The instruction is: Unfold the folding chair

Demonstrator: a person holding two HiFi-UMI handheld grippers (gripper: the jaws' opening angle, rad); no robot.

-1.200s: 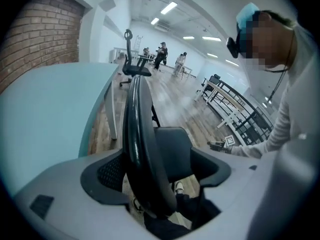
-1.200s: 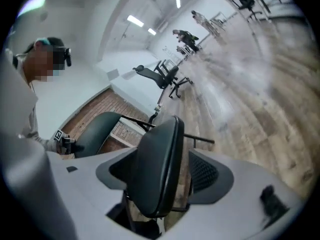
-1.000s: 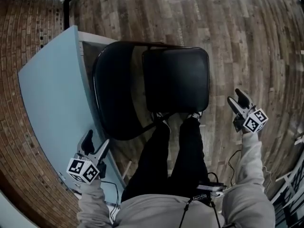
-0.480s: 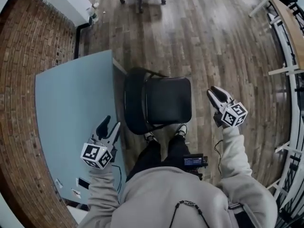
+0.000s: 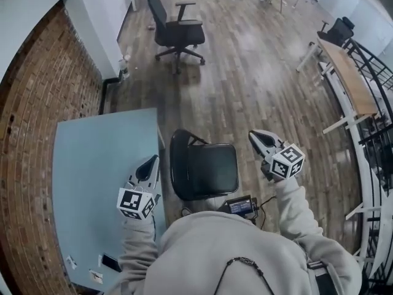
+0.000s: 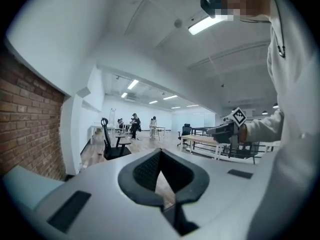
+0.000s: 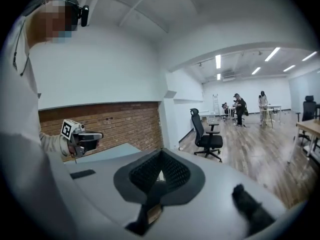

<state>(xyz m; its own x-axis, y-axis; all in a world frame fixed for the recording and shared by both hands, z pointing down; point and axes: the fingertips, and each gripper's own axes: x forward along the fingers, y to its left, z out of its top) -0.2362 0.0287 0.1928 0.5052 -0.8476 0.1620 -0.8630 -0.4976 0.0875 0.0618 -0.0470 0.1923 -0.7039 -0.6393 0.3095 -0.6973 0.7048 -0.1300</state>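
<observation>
Left gripper (image 5: 149, 165) clenched, empty; right gripper (image 5: 258, 139) clenched, empty; folding chair (image 5: 202, 171) untouched.

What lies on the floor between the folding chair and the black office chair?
Nothing: the head view shows only bare wooden floor between the folding chair and the office chair.

**Open-plan office in a loft-like hall**

Floored in wood planks (image 5: 245, 91), walled in bare brick (image 5: 31, 140) on one side and in white elsewhere. Furnished with a black swivel office chair (image 5: 177, 32), a long desk (image 5: 347, 72) beside a black metal railing (image 5: 373, 72), and a pale blue table (image 5: 98, 177). Lit by ceiling strip lights (image 7: 218, 61), with people (image 7: 240, 106) standing far off at more tables.
</observation>
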